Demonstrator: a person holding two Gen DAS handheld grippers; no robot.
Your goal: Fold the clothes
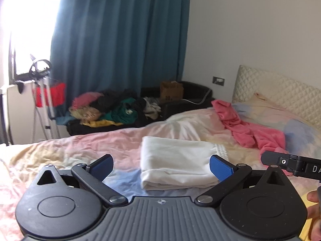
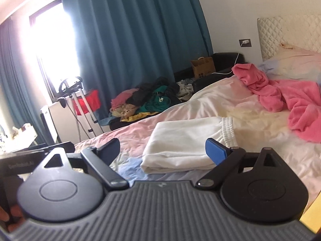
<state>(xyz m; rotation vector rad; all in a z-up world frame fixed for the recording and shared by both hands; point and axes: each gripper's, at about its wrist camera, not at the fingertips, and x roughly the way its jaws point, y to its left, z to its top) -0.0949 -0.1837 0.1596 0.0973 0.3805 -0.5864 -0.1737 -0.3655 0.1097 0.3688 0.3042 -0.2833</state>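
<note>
A folded white garment [image 1: 176, 158] with an elastic waistband lies flat on the bed; it also shows in the right wrist view [image 2: 186, 140]. A crumpled pink garment [image 1: 250, 126] lies beyond it near the pillows, also in the right wrist view [image 2: 284, 92]. My left gripper [image 1: 160, 166] is open and empty, just in front of the white garment. My right gripper [image 2: 163, 148] is open and empty, also just short of the white garment. Part of the right gripper shows at the right edge of the left wrist view [image 1: 291, 163].
The bed has a pastel sheet [image 1: 80, 148] and a quilted cream headboard [image 1: 280, 92]. A black sofa behind it holds a heap of clothes [image 1: 112, 108] and a brown paper bag [image 1: 171, 91]. A garment steamer stand [image 1: 42, 92] stands by the teal curtain.
</note>
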